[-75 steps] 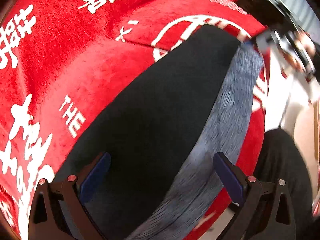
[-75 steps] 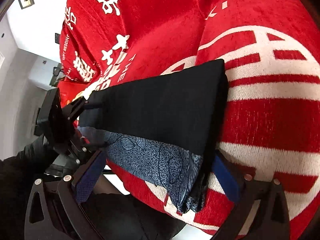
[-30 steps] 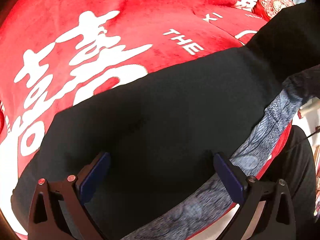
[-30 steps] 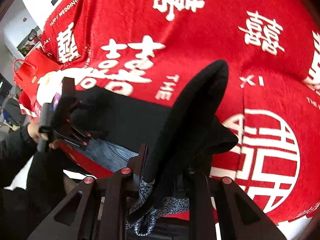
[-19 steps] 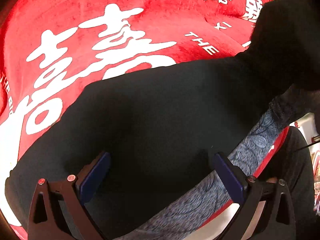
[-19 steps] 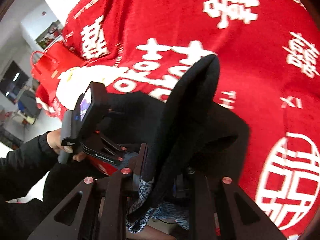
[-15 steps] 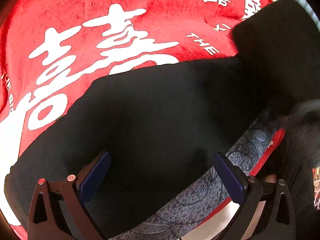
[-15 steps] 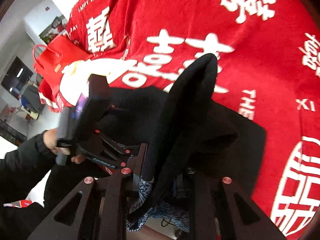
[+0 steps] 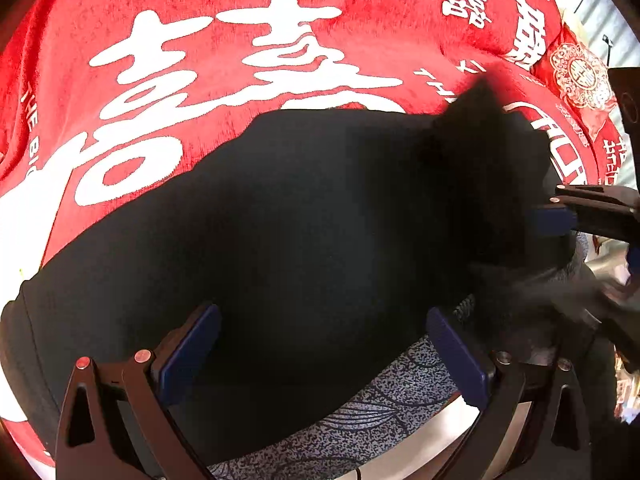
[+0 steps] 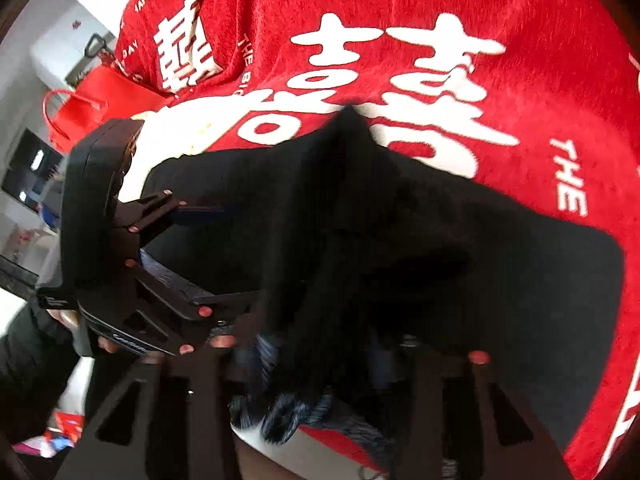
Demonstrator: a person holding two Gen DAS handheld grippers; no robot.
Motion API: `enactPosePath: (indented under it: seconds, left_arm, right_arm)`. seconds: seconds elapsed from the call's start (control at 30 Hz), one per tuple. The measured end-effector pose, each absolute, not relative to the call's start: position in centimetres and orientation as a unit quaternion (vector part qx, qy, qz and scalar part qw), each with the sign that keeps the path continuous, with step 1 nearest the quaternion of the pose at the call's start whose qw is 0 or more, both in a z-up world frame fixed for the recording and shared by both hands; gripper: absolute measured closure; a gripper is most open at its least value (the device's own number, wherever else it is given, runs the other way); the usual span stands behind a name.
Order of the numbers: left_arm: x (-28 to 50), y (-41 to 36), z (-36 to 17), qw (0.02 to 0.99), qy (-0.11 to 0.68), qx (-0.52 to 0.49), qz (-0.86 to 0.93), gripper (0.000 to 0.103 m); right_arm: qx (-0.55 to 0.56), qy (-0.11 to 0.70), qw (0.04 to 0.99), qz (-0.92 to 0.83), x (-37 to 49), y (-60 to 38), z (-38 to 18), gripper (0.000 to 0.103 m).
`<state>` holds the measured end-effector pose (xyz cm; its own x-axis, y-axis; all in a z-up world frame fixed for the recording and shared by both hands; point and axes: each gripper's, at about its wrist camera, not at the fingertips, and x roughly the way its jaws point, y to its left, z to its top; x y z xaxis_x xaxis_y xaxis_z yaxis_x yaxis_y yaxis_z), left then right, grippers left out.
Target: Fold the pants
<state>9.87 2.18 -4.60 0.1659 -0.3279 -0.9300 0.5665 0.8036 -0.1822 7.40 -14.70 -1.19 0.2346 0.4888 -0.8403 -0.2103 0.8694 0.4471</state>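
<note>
My left gripper (image 9: 320, 354) hangs spread wide over the black pants (image 9: 304, 232), its pads clear of the cloth. The pants lie on the red blanket (image 9: 200, 40) with white characters, their blue patterned lining (image 9: 380, 408) showing at the near edge. My right gripper (image 10: 316, 364) is opening; a bunched fold of pants stands between its fingers.

Both wrist cameras look steeply down at close range on the black fabric pants (image 9: 320, 240) lying on the red plush blanket with white characters (image 9: 200, 20); each view shares that garment (image 10: 500, 280)
</note>
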Motion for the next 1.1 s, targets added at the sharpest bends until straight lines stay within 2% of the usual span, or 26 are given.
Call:
enactPosePath:
  seconds: [0.07,0.1,0.37,0.5,0.63,0.7,0.73,0.8,0.97,1.1]
  left_arm:
    - [9.8,1.9,-4.8,0.755,0.576,0.114,-0.291,0.000]
    - [9.7,1.9,-4.8,0.756,0.575,0.118,-0.291,0.000]
    - [9.7,3.9,-3.2,0.768,0.569,0.119,-0.268,0.000]
    - [10.3,5.7,-1.2,0.780,0.567,0.079,-0.255,0.000]
    - [9.5,4.9,0.9,0.785,0.552,0.060,-0.273,0.000]
    - [8.7,3.4,1.9,0.786,0.543,0.056,-0.289,0.000]
    - [8.2,2.5,2.3,0.784,0.541,0.054,-0.301,0.000]
    - [7.1,0.8,2.7,0.780,0.534,0.060,-0.320,0.000]
    - [4.2,-2.3,3.0,0.770,0.521,0.087,-0.358,0.000]
    - [3.6,-1.5,1.0,0.760,0.549,0.073,-0.340,0.000]
  right_arm:
    - [0.146,0.564,0.775,0.245,7.3,-14.5,-0.3,0.027]
    - [0.146,0.555,0.781,0.248,7.2,-14.4,0.3,0.026]
    - [0.122,0.521,0.826,0.174,5.6,-19.1,4.4,0.022]
    - [0.025,0.533,0.844,0.052,3.3,-22.2,2.8,0.021]
    - [-0.027,0.593,0.803,0.056,0.3,-20.9,-2.0,0.018]
    - [-0.086,0.581,0.807,0.062,-1.4,-19.3,-2.7,0.008]
    - [-0.098,0.578,0.807,0.065,-1.8,-18.8,-2.8,0.007]
    - [-0.077,0.571,0.815,0.065,-2.1,-19.1,-2.1,0.007]
    - [0.057,0.519,0.850,0.069,-1.1,-23.4,1.5,0.007]
    - [0.021,0.506,0.858,0.082,2.5,-22.2,2.2,0.006]
